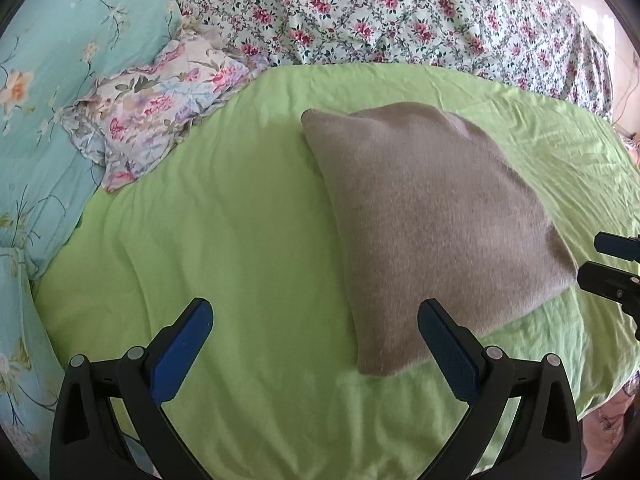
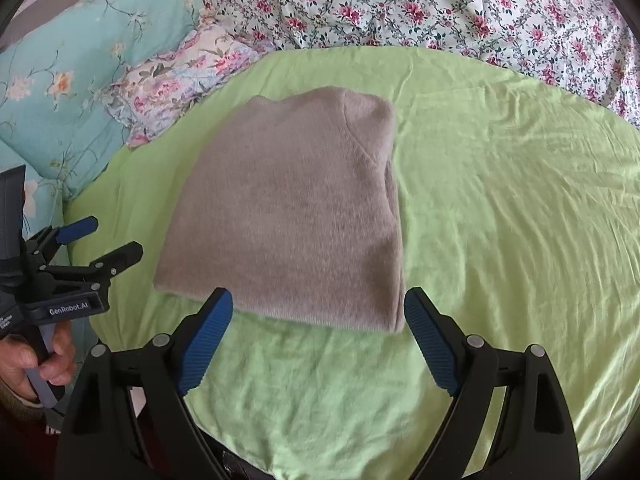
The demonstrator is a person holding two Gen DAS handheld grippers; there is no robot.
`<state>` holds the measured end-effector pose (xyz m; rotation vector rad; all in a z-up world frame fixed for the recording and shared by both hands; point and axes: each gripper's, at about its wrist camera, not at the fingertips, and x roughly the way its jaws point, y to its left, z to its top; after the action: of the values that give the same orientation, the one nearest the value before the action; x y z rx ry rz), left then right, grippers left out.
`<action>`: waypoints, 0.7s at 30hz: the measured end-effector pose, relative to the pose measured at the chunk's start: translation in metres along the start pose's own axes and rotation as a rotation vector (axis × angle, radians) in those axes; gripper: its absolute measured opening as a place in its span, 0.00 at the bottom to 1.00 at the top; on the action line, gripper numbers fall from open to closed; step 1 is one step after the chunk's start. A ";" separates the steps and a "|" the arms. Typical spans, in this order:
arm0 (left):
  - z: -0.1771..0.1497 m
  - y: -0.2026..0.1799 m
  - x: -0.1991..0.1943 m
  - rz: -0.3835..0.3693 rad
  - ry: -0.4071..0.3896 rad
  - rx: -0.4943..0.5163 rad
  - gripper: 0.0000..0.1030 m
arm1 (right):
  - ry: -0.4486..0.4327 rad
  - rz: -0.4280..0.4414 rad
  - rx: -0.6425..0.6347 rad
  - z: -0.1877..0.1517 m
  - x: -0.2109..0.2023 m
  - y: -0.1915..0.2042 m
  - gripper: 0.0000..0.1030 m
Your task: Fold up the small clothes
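Note:
A grey-beige fuzzy sweater lies folded into a flat rectangle on the light green sheet; it also shows in the right wrist view. My left gripper is open and empty, held above the sheet just left of the sweater's near corner. It also shows at the left of the right wrist view. My right gripper is open and empty, just in front of the sweater's near edge. Its fingers show at the right edge of the left wrist view.
A turquoise floral quilt and a frilled floral pillow lie at the left. A white quilt with red flowers is bunched along the far side. The green sheet stretches to the right of the sweater.

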<state>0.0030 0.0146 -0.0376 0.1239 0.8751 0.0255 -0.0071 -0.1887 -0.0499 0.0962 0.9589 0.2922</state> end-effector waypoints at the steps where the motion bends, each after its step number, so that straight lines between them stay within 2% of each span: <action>1: 0.002 0.000 0.001 0.000 -0.002 0.000 0.99 | -0.003 0.003 0.003 0.002 0.001 0.000 0.85; 7: 0.022 0.007 0.018 -0.019 0.002 -0.032 0.99 | -0.018 0.045 0.045 0.027 0.016 -0.011 0.85; 14: 0.055 0.020 0.050 -0.051 0.007 -0.096 0.99 | -0.066 0.101 0.145 0.076 0.043 -0.044 0.85; 16: 0.065 0.024 0.060 -0.065 0.009 -0.115 0.99 | -0.070 0.127 0.192 0.095 0.056 -0.057 0.79; 18: 0.077 0.031 0.071 -0.092 0.012 -0.141 0.99 | -0.072 0.143 0.237 0.114 0.071 -0.071 0.68; 21: 0.091 0.037 0.087 -0.141 0.024 -0.183 0.99 | -0.068 0.149 0.281 0.136 0.093 -0.084 0.62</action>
<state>0.1296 0.0483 -0.0420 -0.1089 0.8991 -0.0246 0.1709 -0.2363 -0.0633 0.4337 0.9220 0.2878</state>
